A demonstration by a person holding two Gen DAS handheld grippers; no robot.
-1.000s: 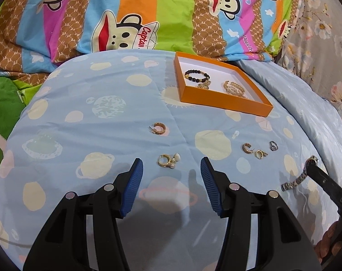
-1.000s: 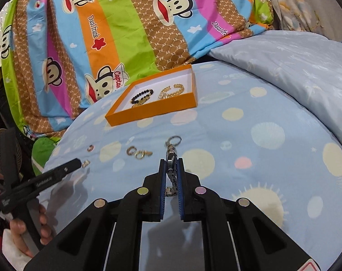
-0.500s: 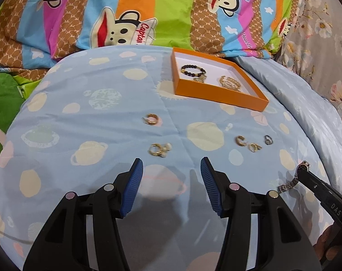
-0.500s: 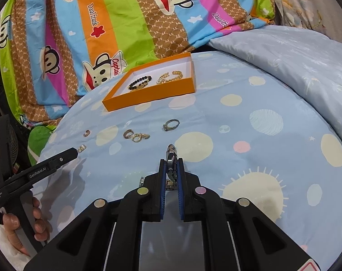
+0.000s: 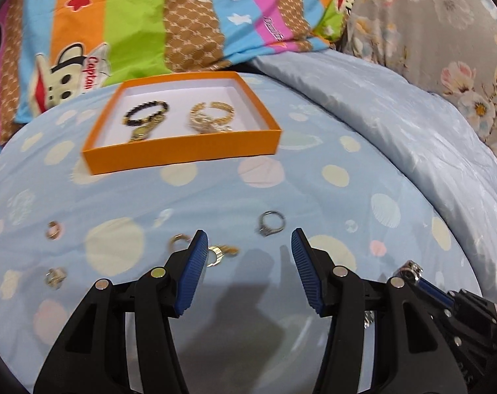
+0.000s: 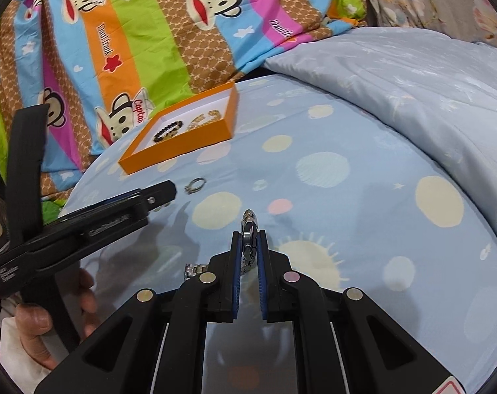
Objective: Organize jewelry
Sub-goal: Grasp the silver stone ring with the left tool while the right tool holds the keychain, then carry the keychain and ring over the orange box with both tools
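Note:
My right gripper is shut on a silver link bracelet, held above the blue spotted bedcover; it also shows at the lower right of the left wrist view. My left gripper is open and empty, low over the cover. A silver ring lies just ahead between its fingers. Gold rings lie by its left finger, with more small gold pieces further left. The orange tray beyond holds a black bead bracelet and a gold bracelet.
A striped monkey-print quilt lies behind the tray. A pale blue duvet rises on the right, with floral fabric beyond. In the right wrist view the left gripper's finger and the hand holding it are at the left.
My left gripper has swung right and forward, from the two left gold pieces to the silver ring and gold rings. My right gripper has lifted and drawn back with the bracelet.

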